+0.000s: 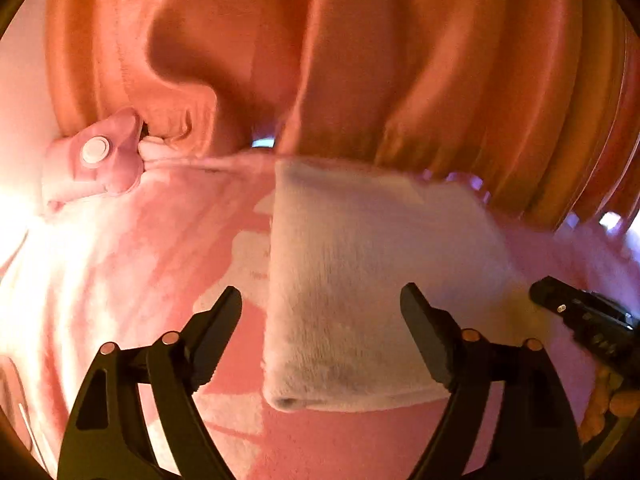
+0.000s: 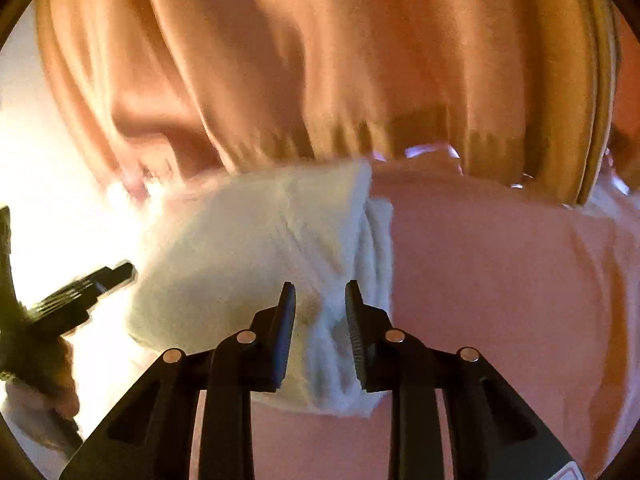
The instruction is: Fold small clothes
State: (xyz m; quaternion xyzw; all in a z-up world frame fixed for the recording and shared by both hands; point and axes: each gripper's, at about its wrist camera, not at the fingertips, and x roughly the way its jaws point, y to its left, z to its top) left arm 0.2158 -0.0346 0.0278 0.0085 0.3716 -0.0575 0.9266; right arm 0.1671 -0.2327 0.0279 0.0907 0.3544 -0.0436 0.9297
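Your main risk is the fold springing open: the white cloth lies folded on the pink sheet, and in the right wrist view your right gripper has its jaws narrowly apart with a bunched ridge of the cloth rising between them. Whether the pads actually pinch that ridge you cannot tell from here; they look just clear of it. If they catch the plush pile as you draw back, the top layer likely lifts and the fold is undone. The second risk is the two tools fouling each other: the right gripper's tip shows at 3 o'clock in the left view, near the cloth's right edge, and the left gripper shows at 9 o'clock in the right view, so they sit close together over one small piece. Blur in both views suggests quick motion, which makes a snag more likely. The orange curtain hangs just past the cloth at 12 o'clock, and a forward push could shove the cloth into it. Your left gripper stands released, jaws wide, straddling the cloth's near end without touching it. Both tools tilt forward and down. A snap tab lies at 10 o'clock, well apart from the cloth.
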